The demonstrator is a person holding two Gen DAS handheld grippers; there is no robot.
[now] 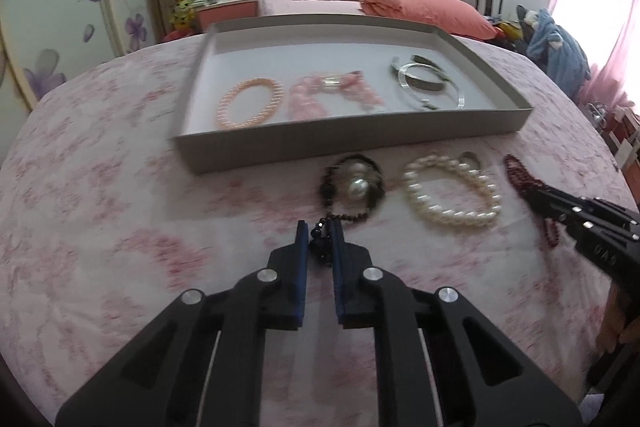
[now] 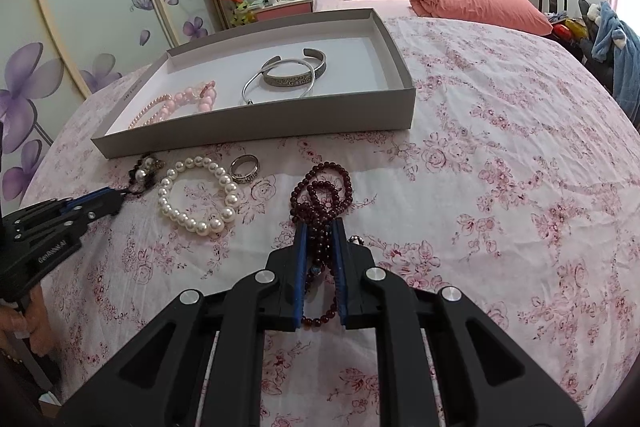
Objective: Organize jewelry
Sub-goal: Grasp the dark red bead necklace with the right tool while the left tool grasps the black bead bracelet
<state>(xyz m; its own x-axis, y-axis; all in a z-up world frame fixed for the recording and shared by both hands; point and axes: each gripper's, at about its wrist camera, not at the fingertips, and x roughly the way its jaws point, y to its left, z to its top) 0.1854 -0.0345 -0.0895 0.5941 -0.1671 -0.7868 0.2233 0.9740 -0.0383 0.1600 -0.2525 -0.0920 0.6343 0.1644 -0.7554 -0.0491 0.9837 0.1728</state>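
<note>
Both tongs are down on the floral cloth [image 2: 500,155] at once. The left gripper [image 1: 319,233] pinches the tail of the black strand [image 1: 352,183], whose big pearl pendant lies just ahead, near the tray [image 1: 360,139]. The right gripper [image 2: 320,231] is clamped on the dark red beads [image 2: 322,187], loops spilling forward and back through the jaws.

Risks, as I judge them: both grips catch only part of a loose strand, so on a lift the rest will dangle and swing (the pendant's weight could drag the black strand free). A trailing loop may snag the tray's near wall going over.

Between the two pieces lie the pearl bracelet [image 2: 198,197] and a silver ring [image 2: 245,167], near enough for a dragged tail to sweep. Inside the tray, pink bracelets [image 1: 296,97] and silver bangles [image 2: 286,77] fill the middle; its right end looks bare.
</note>
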